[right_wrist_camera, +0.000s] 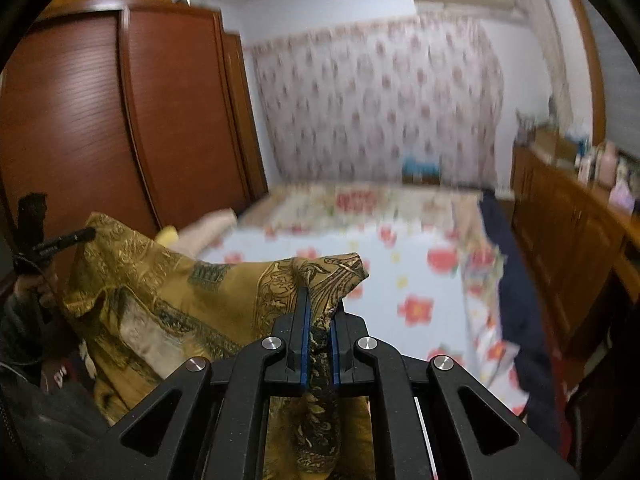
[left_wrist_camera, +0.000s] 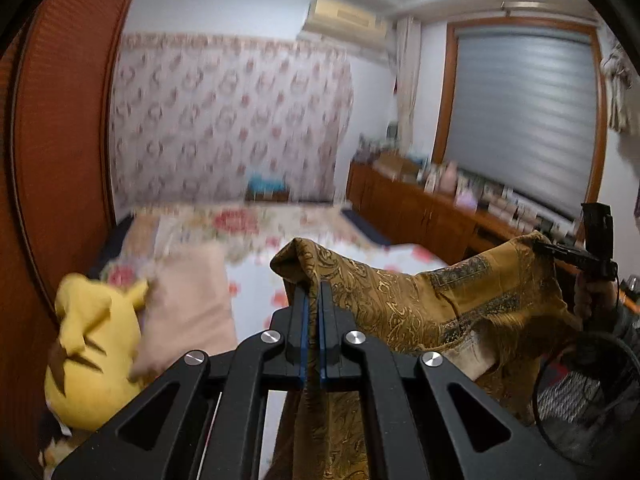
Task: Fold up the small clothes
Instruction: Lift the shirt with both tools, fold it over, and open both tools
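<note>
A gold-brown patterned garment hangs stretched in the air between my two grippers, above the bed. My left gripper is shut on one top corner of it; the cloth drapes over the fingertips and hangs down below. My right gripper is shut on the other top corner of the garment. Each gripper shows in the other's view: the right one at the far right, the left one at the far left, both pinching the cloth.
A bed with a white floral sheet lies below and ahead. A yellow plush toy and a pink pillow lie at its left. A red-brown wardrobe stands left, a low wooden cabinet with clutter right.
</note>
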